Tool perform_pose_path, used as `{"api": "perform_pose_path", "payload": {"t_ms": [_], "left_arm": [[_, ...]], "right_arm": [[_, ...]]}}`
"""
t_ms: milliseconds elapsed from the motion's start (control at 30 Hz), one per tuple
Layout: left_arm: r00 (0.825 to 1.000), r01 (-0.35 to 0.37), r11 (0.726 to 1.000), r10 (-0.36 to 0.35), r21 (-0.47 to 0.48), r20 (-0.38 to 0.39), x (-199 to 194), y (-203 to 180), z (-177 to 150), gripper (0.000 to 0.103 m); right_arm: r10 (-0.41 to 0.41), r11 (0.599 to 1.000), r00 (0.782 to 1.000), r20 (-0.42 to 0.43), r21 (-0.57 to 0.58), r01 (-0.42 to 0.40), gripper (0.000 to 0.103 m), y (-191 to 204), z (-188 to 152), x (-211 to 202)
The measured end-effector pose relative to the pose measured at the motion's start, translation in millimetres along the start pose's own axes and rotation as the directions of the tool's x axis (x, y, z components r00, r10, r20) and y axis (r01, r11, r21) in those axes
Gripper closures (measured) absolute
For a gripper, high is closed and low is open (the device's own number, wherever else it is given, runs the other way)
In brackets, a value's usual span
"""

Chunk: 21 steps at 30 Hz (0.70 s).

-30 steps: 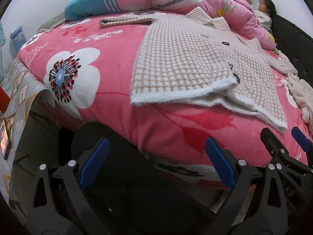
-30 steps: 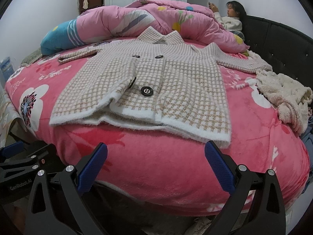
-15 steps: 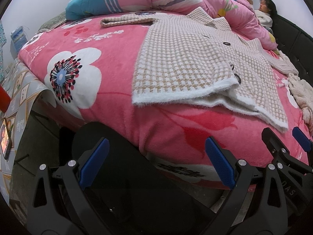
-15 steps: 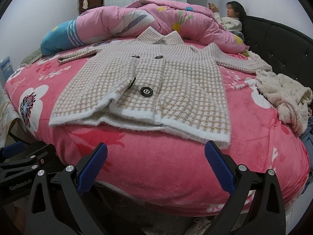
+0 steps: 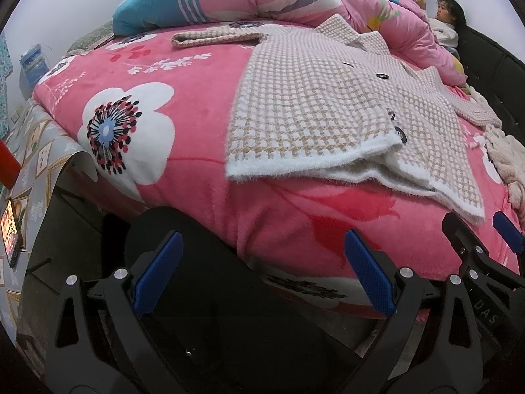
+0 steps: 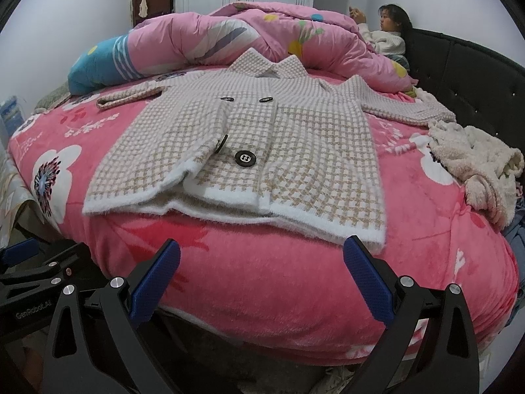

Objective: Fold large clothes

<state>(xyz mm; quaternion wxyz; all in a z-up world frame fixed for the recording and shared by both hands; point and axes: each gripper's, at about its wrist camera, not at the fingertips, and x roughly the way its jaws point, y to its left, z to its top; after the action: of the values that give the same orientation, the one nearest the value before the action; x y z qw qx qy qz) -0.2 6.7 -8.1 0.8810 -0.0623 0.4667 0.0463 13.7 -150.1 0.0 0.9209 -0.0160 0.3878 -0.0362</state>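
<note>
A beige-and-white checked jacket (image 6: 249,151) with black buttons lies flat, front up, on the pink flowered bed (image 6: 279,279), sleeves spread to both sides; it also shows in the left wrist view (image 5: 315,111). Its white hem hangs near the bed's front edge. My left gripper (image 5: 262,272) is open and empty, below the bed edge, left of the hem. My right gripper (image 6: 262,275) is open and empty, just in front of the hem's right corner. The right gripper also shows at the right edge of the left wrist view (image 5: 482,243).
A rolled pink and blue quilt (image 6: 229,42) lies behind the jacket. A cream fluffy garment (image 6: 479,164) lies at the bed's right side. A person (image 6: 387,36) sits at the dark headboard (image 6: 466,75). A lit phone (image 5: 11,226) lies at the far left.
Both grippers have crept slightly closer to the bed; the jacket has not moved and both grippers stay open.
</note>
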Motion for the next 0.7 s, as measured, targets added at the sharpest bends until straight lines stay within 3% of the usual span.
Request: {"api": "perform_pose_path", "payload": {"t_ms": [700], "left_arm": [[1.000,-0.003,1.000,0.003,0.003,0.003,-1.4,1.2,0.6,0.008]], "right_arm": [[-0.003,1.000,1.000,0.006,0.000,0.003,0.006,-0.2,1.1,-0.7]]}}
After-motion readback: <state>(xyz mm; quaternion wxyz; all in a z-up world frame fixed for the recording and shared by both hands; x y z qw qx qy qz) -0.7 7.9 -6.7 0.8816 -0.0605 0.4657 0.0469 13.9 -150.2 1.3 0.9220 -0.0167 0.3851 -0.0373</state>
